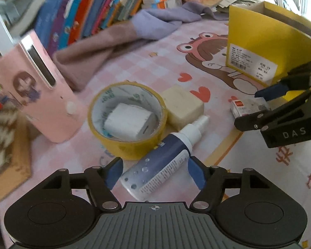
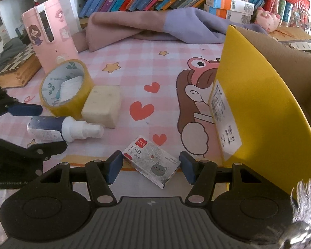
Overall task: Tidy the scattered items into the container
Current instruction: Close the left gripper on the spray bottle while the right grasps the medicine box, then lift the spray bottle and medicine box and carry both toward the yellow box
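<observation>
Tape roll [image 1: 127, 122]: flat on the worktop [image 1: 155, 62], left of the yellow box [image 1: 265, 47], a white block inside its ring.
Spray bottle [image 1: 161, 166]: lying just in front of the tape roll, its body between the left claw's [image 1: 154, 173] blue pads; jaws apart, no clear pressing.
Staple box [image 2: 152, 161]: left of the yellow box's near corner, lying between the right claw's [image 2: 150, 168] parted pads, gaps either side.

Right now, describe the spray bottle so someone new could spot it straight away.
Find the yellow tape roll on the pink checked mat. Beside it lies the spray bottle, near a cream block. It alone is dark blue with a white nozzle.
</observation>
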Demonstrator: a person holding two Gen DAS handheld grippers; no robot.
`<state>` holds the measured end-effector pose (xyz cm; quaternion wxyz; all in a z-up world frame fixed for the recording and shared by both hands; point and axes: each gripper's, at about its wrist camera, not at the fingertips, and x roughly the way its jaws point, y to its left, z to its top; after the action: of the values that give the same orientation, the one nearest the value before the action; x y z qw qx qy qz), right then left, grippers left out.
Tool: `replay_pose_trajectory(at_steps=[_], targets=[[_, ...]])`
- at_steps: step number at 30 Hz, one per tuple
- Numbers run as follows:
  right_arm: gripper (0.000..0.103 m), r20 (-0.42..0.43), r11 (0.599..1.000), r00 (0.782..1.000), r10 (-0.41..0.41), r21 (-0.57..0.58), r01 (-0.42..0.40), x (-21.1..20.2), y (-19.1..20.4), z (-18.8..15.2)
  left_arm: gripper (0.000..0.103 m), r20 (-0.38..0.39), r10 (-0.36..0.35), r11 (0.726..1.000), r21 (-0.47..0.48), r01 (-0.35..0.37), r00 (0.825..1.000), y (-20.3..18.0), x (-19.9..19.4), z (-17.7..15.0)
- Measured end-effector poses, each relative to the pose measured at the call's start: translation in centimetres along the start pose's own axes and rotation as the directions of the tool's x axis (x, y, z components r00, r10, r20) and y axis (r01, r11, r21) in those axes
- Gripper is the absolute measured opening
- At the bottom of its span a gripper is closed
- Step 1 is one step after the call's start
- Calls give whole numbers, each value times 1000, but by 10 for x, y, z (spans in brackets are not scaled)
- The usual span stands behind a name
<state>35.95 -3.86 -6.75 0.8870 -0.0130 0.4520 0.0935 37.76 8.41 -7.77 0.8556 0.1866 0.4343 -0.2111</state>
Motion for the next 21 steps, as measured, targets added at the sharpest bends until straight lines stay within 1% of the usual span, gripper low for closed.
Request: replay_pose_trajectory(at_steps=[1, 3, 5, 6, 7, 10, 15, 17, 19, 21], targets=[[58, -1, 1000, 1000, -2, 2, 2, 0, -1, 0, 66, -4, -12, 1000, -18, 12, 1000, 1, 0, 0], [58, -3, 1000, 1000, -2, 2, 2, 1, -1, 1, 59, -10, -34, 999, -35, 33, 999, -1, -4, -1], [58, -3, 1000, 1000, 4, -1, -4, 1, -1, 1, 45, -13, -65, 997, -33, 65, 998, -6, -11, -4], [58, -4, 1000, 1000, 8, -5, -8, 1, 0, 0, 43, -13, -79, 997, -27, 78, 997, -10, -14, -6], [58, -4, 1000, 1000, 10, -7, -10, 1, 1, 1, 42, -10, -79, 997, -20, 78, 997, -14, -15, -7], [58, -3, 1000, 1000, 7, -16, -7, 3, 2, 2, 42, -7, -42, 999, 5, 42, 999, -23, -12, -8], [58, -11, 999, 1000, -2, -35, 1, 4, 5, 3, 41, 12, -23, 998, -65, 24, 1000, -25, -10, -9], [58, -15, 999, 1000, -8, -37, 8, 4, 5, 3, 37, 13, -25, 996, -82, 26, 1000, -30, -14, -12], [58, -19, 999, 1000, -11, -36, 10, 4, 6, 3, 33, 18, -49, 992, -113, 51, 999, -34, -18, -16], [58, -12, 999, 1000, -9, -41, 8, -1, 7, 4, 31, 37, -46, 987, -150, 51, 998, -39, -27, -22]])
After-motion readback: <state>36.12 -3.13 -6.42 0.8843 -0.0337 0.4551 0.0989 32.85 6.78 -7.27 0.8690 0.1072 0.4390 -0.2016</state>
